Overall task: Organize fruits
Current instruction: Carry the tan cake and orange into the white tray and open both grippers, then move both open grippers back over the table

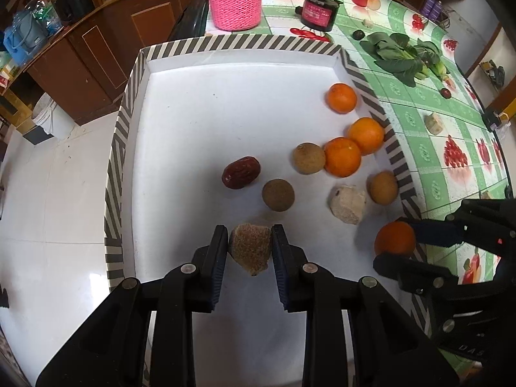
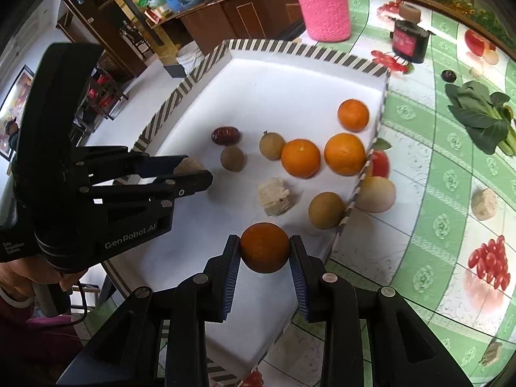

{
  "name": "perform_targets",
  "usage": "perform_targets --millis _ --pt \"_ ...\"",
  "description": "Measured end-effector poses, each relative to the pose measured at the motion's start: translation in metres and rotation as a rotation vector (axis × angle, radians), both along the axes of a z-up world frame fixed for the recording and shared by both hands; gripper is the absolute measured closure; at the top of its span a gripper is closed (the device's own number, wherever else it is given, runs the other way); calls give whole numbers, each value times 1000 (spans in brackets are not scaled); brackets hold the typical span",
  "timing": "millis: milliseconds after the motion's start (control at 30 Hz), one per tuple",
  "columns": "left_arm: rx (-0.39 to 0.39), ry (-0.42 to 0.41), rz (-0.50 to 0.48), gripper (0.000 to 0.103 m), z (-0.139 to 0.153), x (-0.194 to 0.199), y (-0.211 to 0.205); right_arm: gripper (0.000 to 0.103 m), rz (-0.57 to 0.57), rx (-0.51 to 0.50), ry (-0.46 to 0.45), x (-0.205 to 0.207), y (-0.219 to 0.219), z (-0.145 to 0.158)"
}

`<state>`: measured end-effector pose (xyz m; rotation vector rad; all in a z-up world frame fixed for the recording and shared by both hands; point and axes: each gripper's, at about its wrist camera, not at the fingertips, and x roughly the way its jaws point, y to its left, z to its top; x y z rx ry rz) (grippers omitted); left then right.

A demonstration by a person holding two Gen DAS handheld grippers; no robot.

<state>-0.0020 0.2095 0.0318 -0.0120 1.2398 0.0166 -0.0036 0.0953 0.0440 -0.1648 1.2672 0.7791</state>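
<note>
Showing two held pieces above the near end of a white tray (image 1: pixel 225 103): the left claw (image 1: pixel 251 245) grips a rough, grainy brown chunk (image 1: pixel 251 250), its long axis pointing down between the pads, over the tray floor. The right claw (image 2: pixel 264 247) clamps a smooth, round orange (image 2: pixel 264 247) over the tray's near right corner; bare floor lies straight ahead. Beyond rest three glossy oranges (image 1: pixel 342 156), dull tan round fruits (image 1: pixel 278 194), a wrinkled red date (image 1: pixel 241 172) and a pale fibrous block (image 1: pixel 347 203). The striped rim borders a green patterned bench (image 2: pixel 451 167).

Four oranges (image 1: pixel 342 98), three longans (image 1: pixel 308 158), one red date (image 1: pixel 241 172), four pale chunks (image 1: pixel 347 204), two tongs (image 1: pixel 250 248)
</note>
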Motion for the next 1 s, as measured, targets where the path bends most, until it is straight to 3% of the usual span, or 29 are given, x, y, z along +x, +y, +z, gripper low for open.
perform_targets --millis 300,600,667,733,800,1000 --pt "45 -3 7 78 -7 6 -1 71 28 -35 7 3 13 -16" --pt "55 -3 26 78 -7 7 -1 66 21 -20 -10 3 10 -10" --pt "56 1 31 72 -6 7 -1 65 24 -15 -16 2 8 -5" --pt "50 0 40 49 -6 7 -1 64 24 -8 -21 3 5 2" --pt "46 -8 46 37 -3 6 0 64 23 -3 -33 2 4 9" --pt "53 -27 52 35 5 6 -3 60 -9 8 -60 4 -13 26"
